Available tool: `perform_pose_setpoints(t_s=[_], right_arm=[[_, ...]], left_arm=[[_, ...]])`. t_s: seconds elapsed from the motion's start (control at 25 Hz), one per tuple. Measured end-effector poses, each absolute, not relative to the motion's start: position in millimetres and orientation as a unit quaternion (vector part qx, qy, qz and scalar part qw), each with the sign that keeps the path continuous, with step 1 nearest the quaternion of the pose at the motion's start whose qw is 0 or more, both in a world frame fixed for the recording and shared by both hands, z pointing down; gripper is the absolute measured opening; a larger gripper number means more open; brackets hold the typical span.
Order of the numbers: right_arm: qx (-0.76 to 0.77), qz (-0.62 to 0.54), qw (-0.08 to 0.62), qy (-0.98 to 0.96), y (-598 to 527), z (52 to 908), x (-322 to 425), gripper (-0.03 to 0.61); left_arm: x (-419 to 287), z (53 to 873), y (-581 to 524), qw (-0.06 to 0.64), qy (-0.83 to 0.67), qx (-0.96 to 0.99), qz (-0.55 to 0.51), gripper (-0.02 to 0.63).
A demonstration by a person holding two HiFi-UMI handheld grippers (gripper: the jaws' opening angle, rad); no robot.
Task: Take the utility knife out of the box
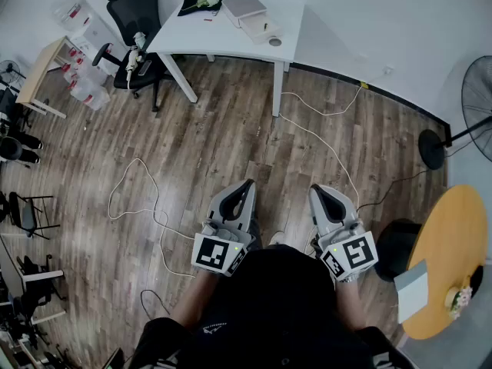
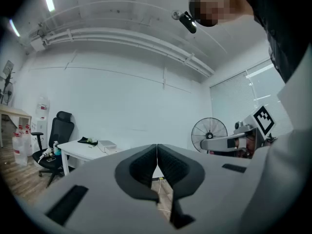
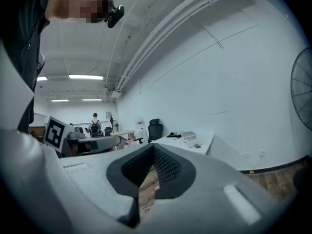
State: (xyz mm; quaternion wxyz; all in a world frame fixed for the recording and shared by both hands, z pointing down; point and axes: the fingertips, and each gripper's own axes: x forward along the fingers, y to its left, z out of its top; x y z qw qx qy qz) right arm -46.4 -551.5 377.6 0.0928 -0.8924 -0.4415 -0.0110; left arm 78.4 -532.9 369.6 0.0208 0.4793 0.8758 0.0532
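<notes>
In the head view both grippers are held close to my body over the wooden floor, far from the white table (image 1: 200,35). My left gripper (image 1: 247,184) has its jaws pressed together with nothing between them, as the left gripper view (image 2: 157,149) shows. My right gripper (image 1: 317,191) also looks shut and empty (image 3: 153,147). A flat grey-white box (image 1: 244,6) lies on the far table, also seen small in both gripper views (image 2: 107,145) (image 3: 189,135). A second pale box (image 1: 263,29) sits beside it. No utility knife shows in any view.
A black office chair (image 1: 134,10) stands left of the table. White cables (image 1: 138,198) run across the floor. A standing fan (image 1: 477,106), a black stool (image 1: 400,246) and a round yellow table (image 1: 453,260) are at the right. Water bottles (image 1: 81,83) stand at the left.
</notes>
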Motion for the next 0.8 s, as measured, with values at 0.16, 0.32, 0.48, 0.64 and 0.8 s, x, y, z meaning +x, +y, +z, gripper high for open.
perform_pose_setpoints(t_s=[0.16,0.32,0.48,0.64,0.8], right_arm=[[-0.897,-0.005,0.093,-0.431,-592.9,370.3,-44.9,0.005],[-0.902,-0.01,0.087,-0.422,-611.7,372.1,-49.5,0.005],[-0.906,-0.015,0.094,-0.413,-621.2,375.9,-53.4,0.005],[-0.911,-0.011,0.09,-0.403,-619.8,372.2,-48.1,0.005],[-0.912,-0.009,0.092,-0.399,-618.5,373.0,-48.6,0.005]], left_arm=[[80.7,365.0,-563.3,0.019,0.867,0.495,0.057,0.006],[71.5,365.4,-578.1,0.025,0.865,0.499,0.055,0.006],[66.1,367.2,-592.6,0.018,0.863,0.502,0.048,0.006],[71.8,368.4,-594.8,0.01,0.858,0.512,0.046,0.006],[73.0,368.1,-594.0,0.008,0.853,0.519,0.044,0.006]])
